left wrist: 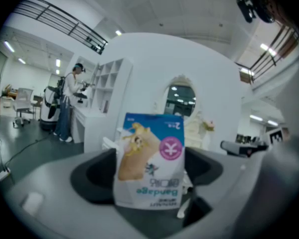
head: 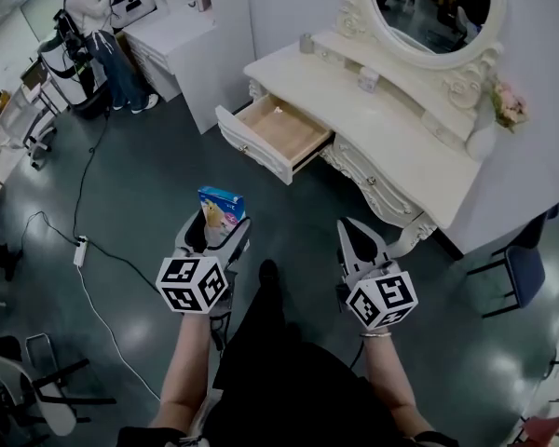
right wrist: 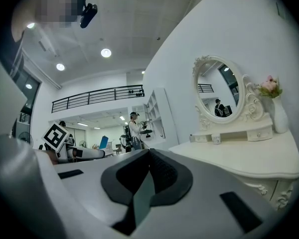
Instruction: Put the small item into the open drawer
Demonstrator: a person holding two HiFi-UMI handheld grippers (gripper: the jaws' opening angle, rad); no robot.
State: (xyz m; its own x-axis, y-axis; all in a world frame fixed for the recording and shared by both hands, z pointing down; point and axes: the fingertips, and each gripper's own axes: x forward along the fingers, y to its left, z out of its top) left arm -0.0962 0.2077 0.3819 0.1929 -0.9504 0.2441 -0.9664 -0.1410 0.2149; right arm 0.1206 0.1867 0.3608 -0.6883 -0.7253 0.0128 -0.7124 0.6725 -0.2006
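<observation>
A dark, glossy floor (head: 140, 184) filled most of the head view. On it, against the white wall at the upper right, stood an ornate white desk (head: 401, 147) with an oval mirror (head: 429, 7) rising at its back. One drawer (head: 284, 136) of this desk was pulled out towards the floor, showing its pale wooden bottom. At the upper left stood a plainer white desk (head: 172, 31), and a person (head: 93, 35) in a white top and jeans stood facing it. A blue chair (head: 522, 268) stood to the right of the ornate desk, and a thin cable (head: 88, 175) wound over the floor to a power strip (head: 79, 250).

Low in the view the person's two forearms reached forward, each with a hand-held gripper. The left hand-held gripper (head: 216, 231) had its jaws closed on a small packet (head: 221, 205), gripping it by its lower part so that it stood up between them. The packet was blue at the top and white below, with a pink round mark; in the left gripper view its print read upside down. It hung over the floor in front of the open drawer, well apart from it. The right hand-held gripper (head: 354, 233) was level with the left one and near the desk's front leg; in the right gripper view its dark pads (right wrist: 162, 171) met each other.

A small jar (head: 368, 80) and a grey cup (head: 306, 43) stood on the desk top, and pink flowers (head: 508, 105) stood at its right end
</observation>
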